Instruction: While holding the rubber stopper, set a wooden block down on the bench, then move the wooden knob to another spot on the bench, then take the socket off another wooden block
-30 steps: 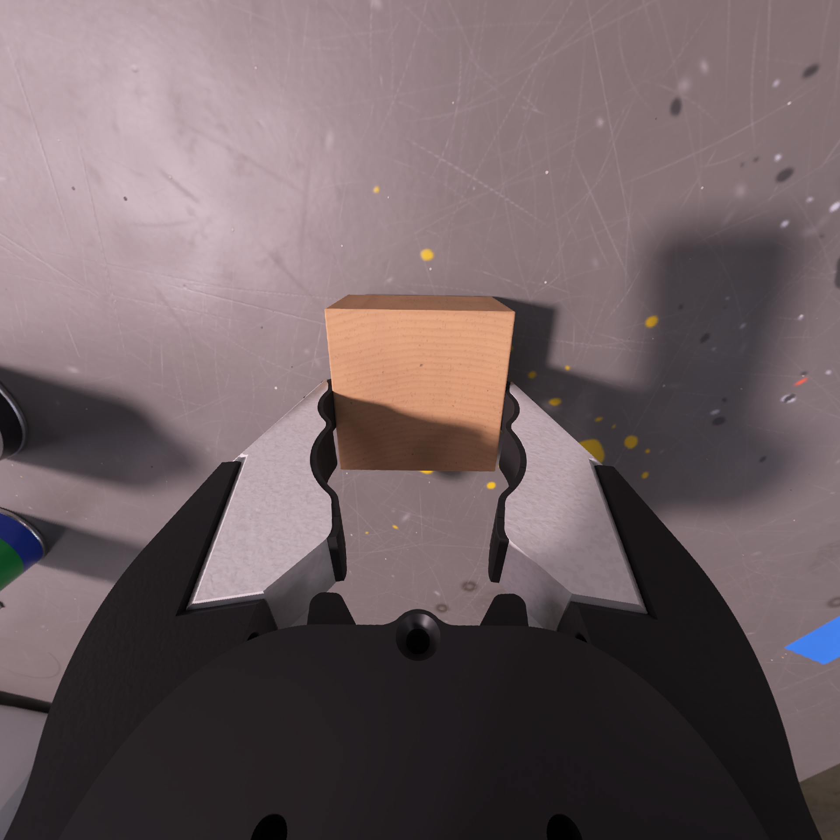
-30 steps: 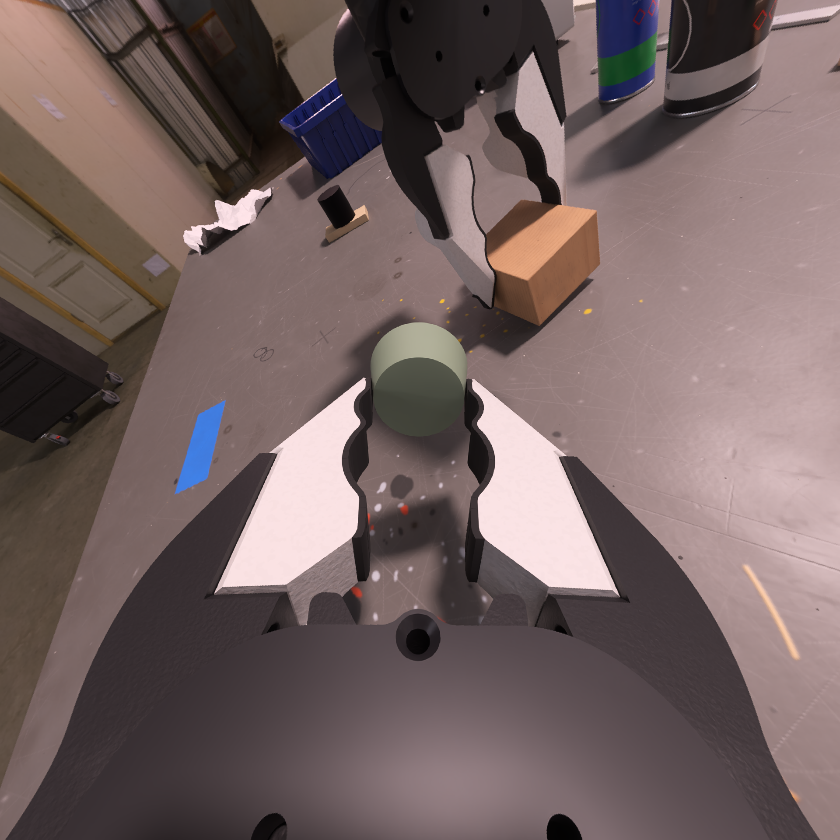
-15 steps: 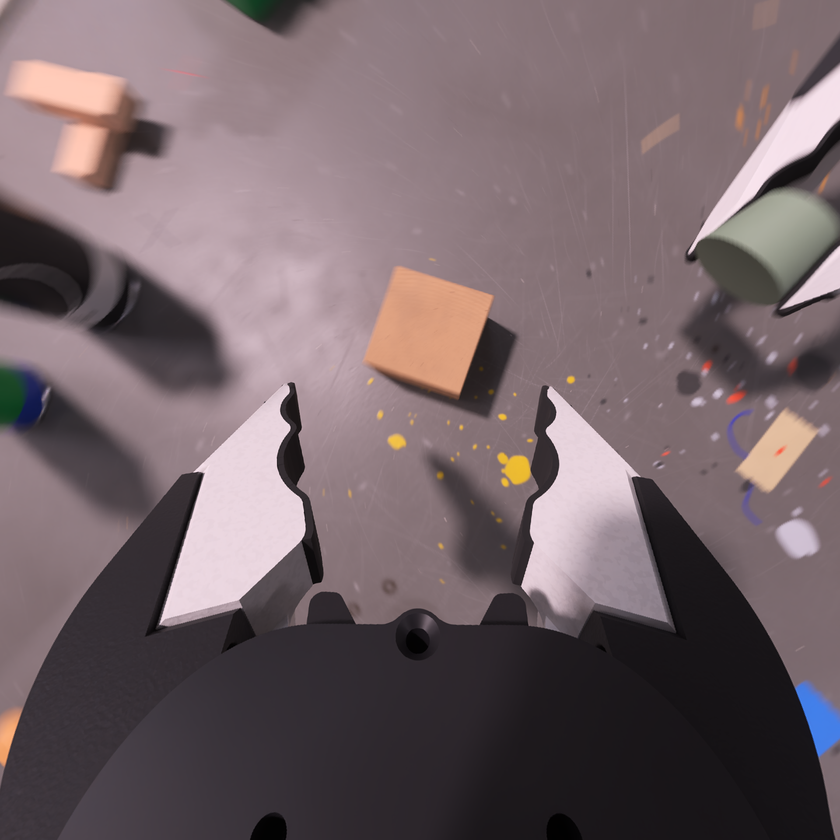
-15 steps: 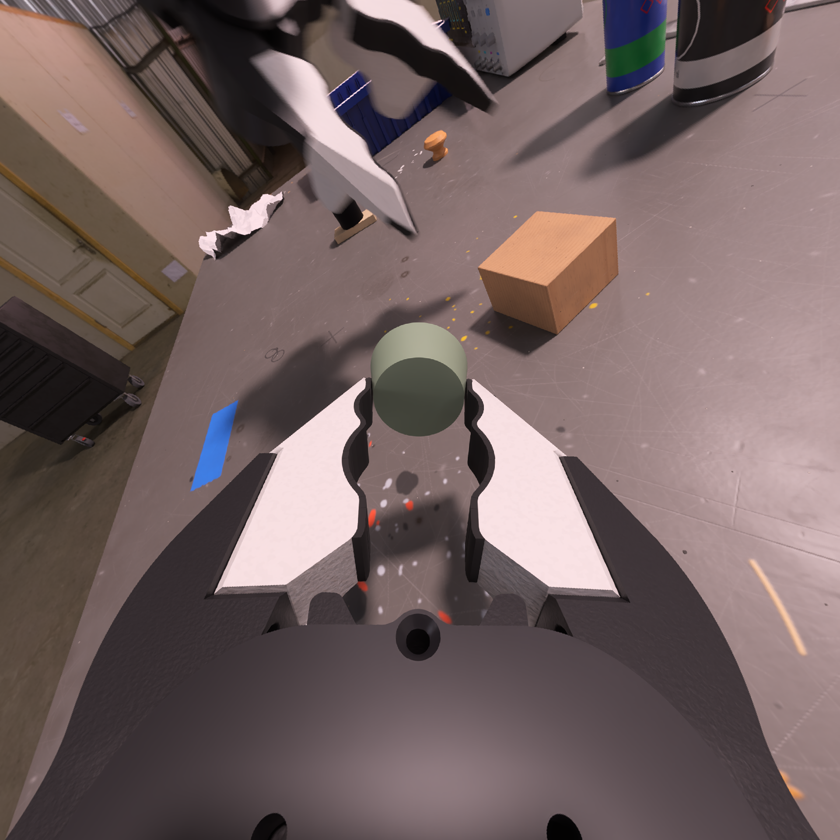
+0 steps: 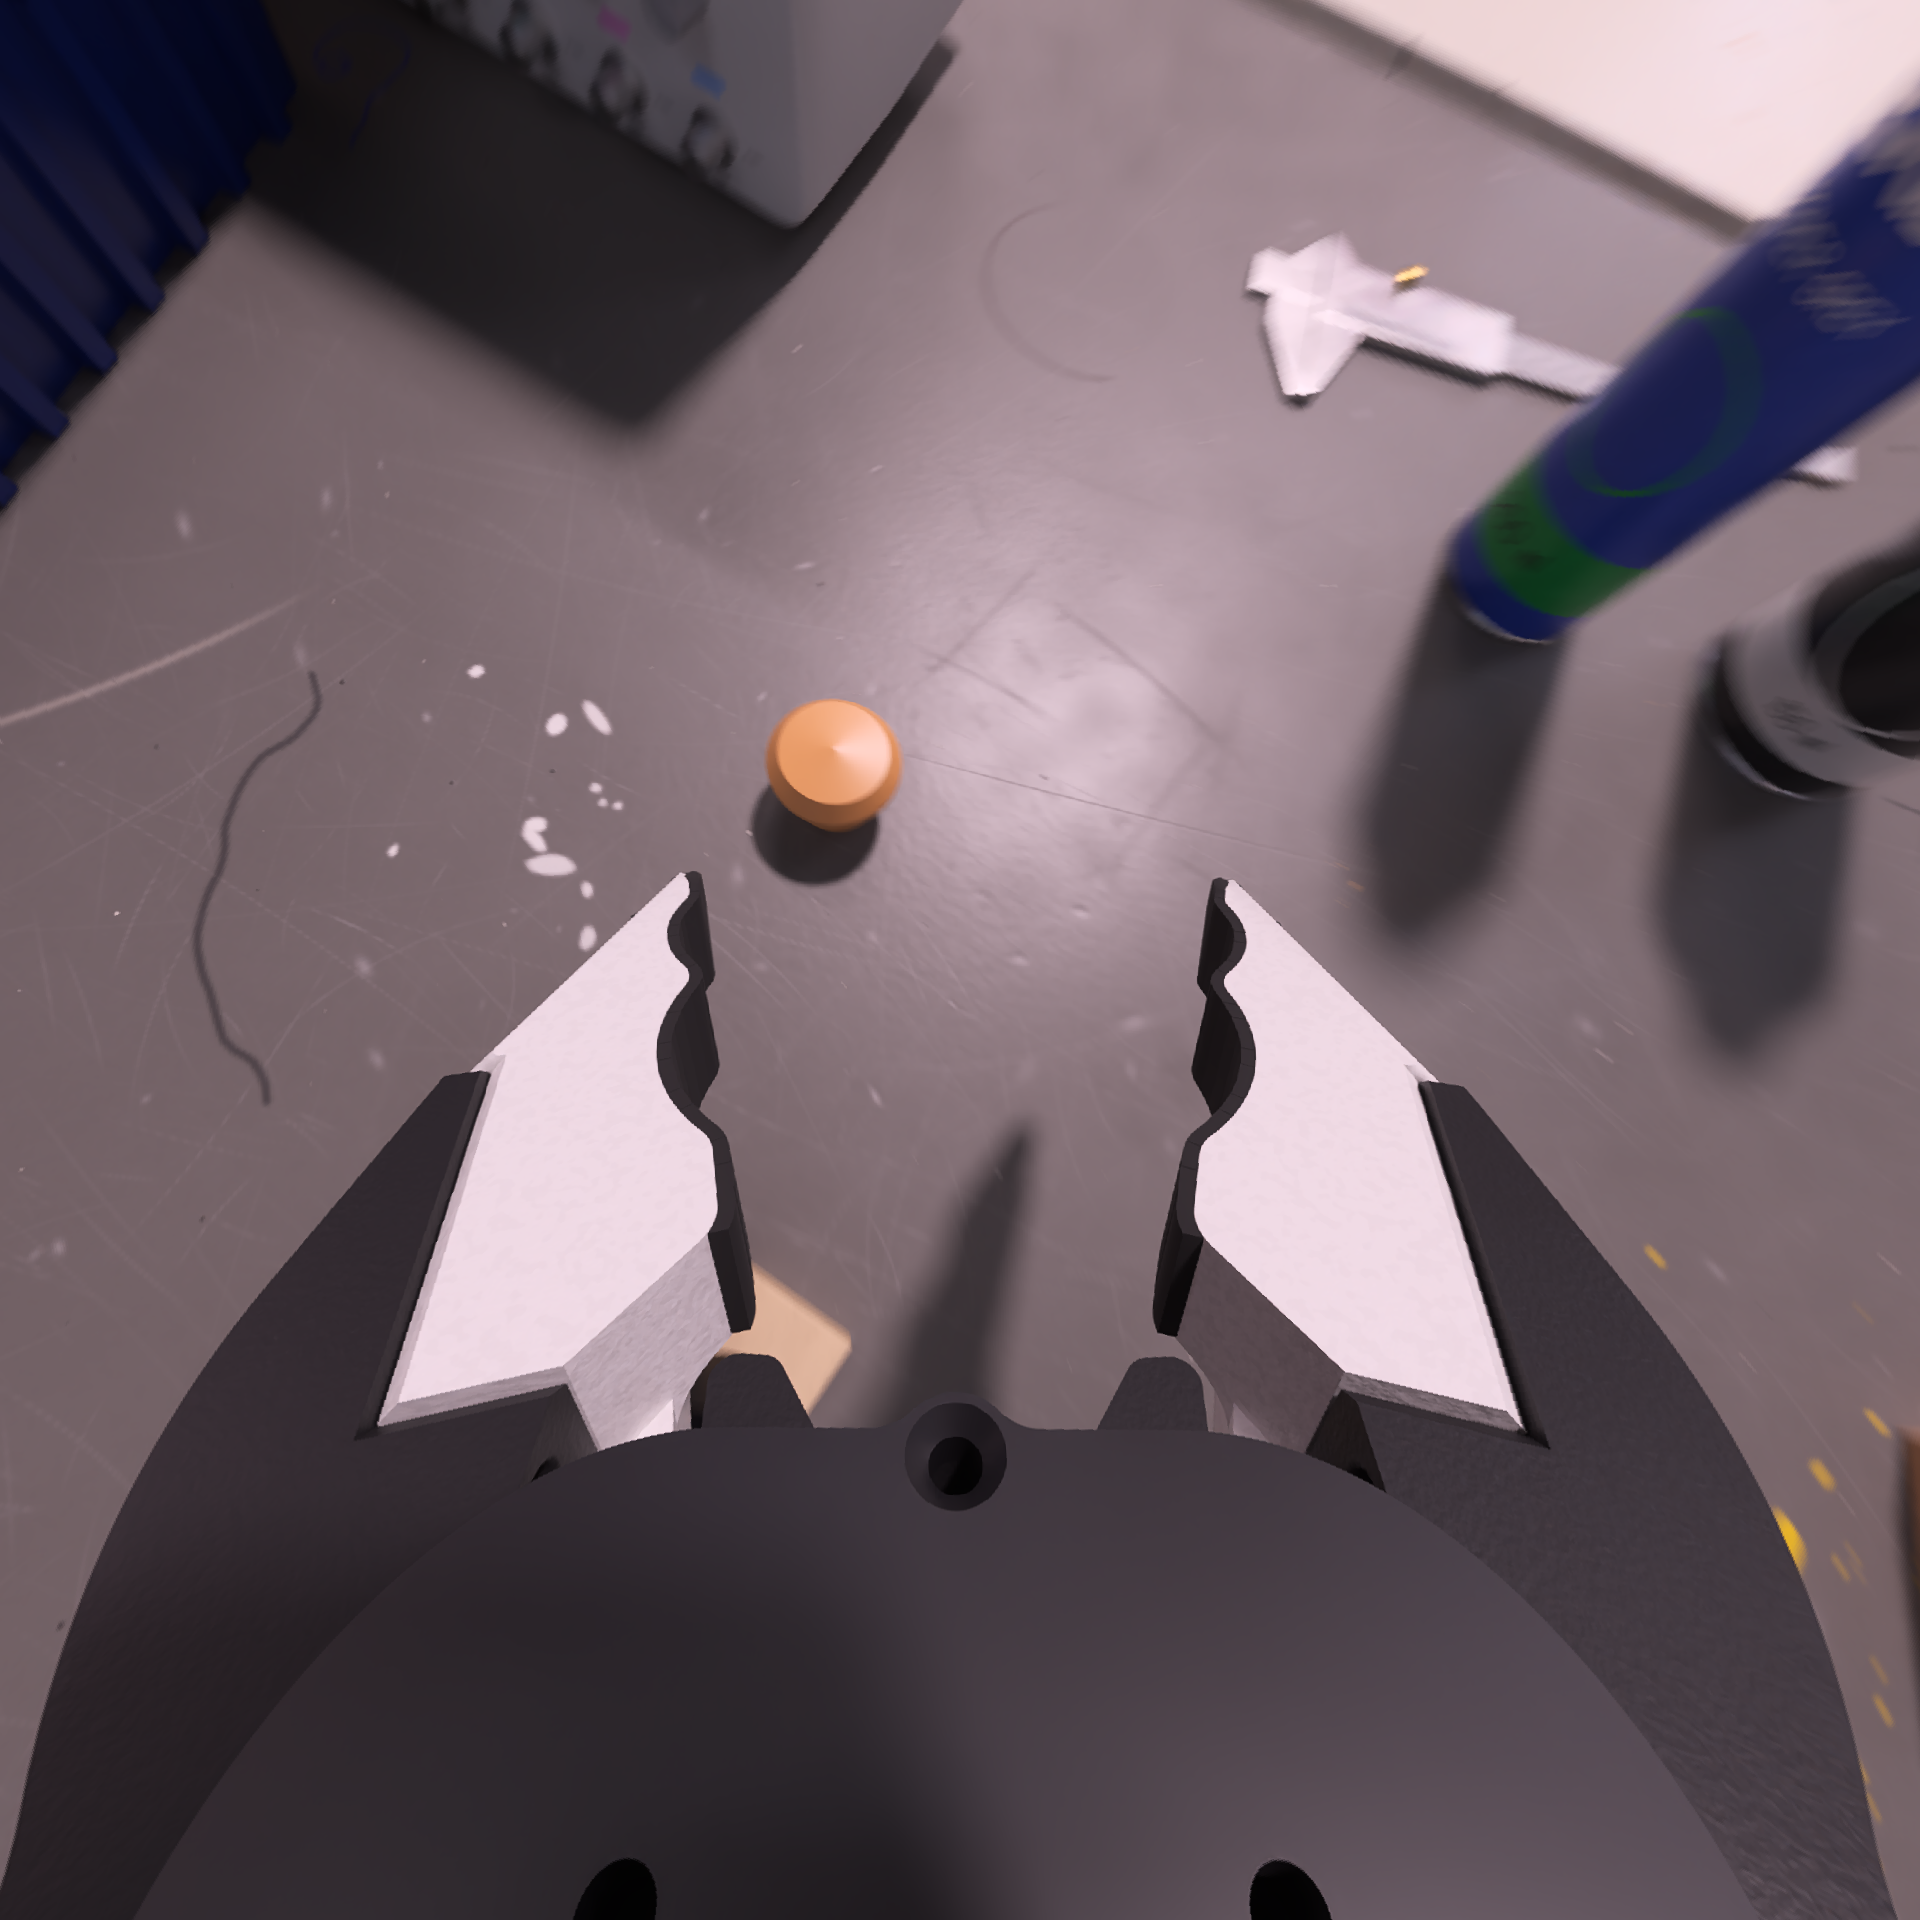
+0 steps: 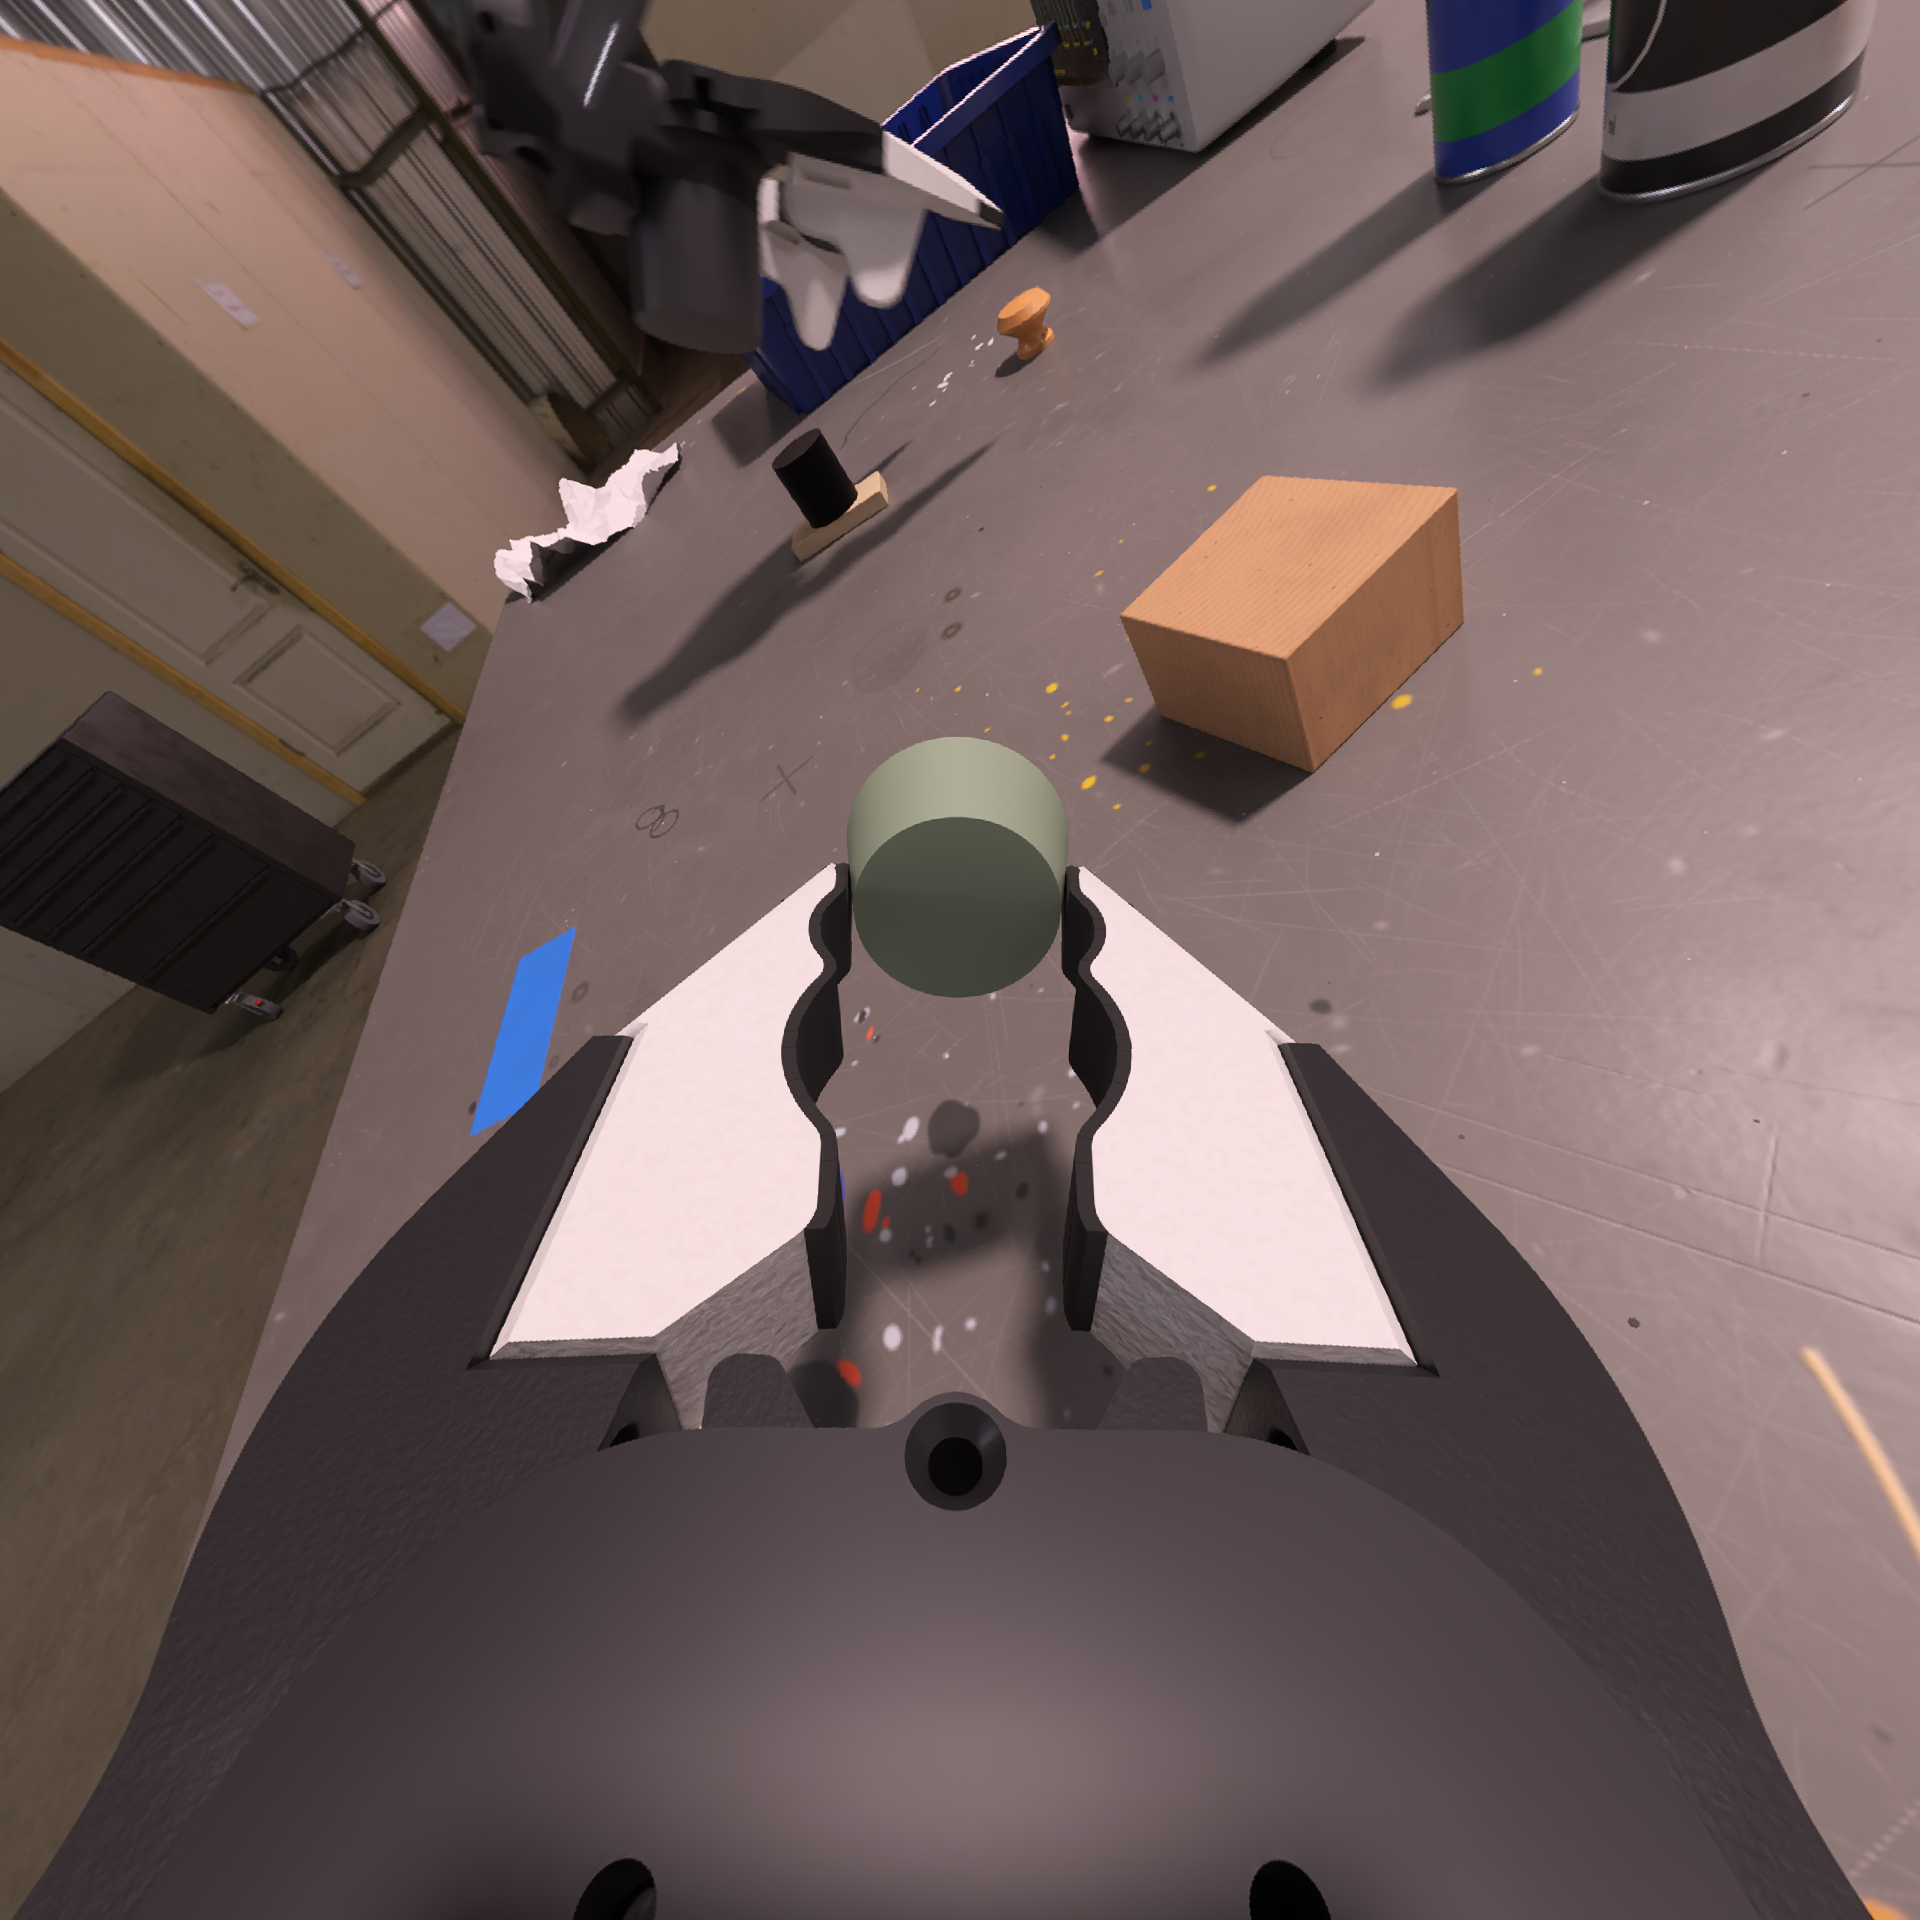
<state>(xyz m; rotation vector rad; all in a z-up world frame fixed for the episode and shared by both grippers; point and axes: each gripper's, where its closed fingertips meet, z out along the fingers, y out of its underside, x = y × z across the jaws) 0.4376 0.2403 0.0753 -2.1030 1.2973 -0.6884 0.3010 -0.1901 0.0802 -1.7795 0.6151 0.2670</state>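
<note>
My left gripper is open and empty, high above the bench, with the orange wooden knob just beyond its fingertips. The knob also shows in the right wrist view, with the left gripper hovering to its upper left. My right gripper is shut on the grey-green rubber stopper and holds it above the bench. The larger wooden block rests on the bench. The black socket stands on a thin pale wooden block; a corner of that block shows in the left wrist view.
A blue bin and a white instrument box stand at the far edge. A blue-green can, a black-and-white can, a caliper, crumpled paper and blue tape lie around.
My left gripper let go of the larger wooden block, opened, rose and swung to the far side of the bench above the knob. The right gripper kept holding the stopper nearly still.
</note>
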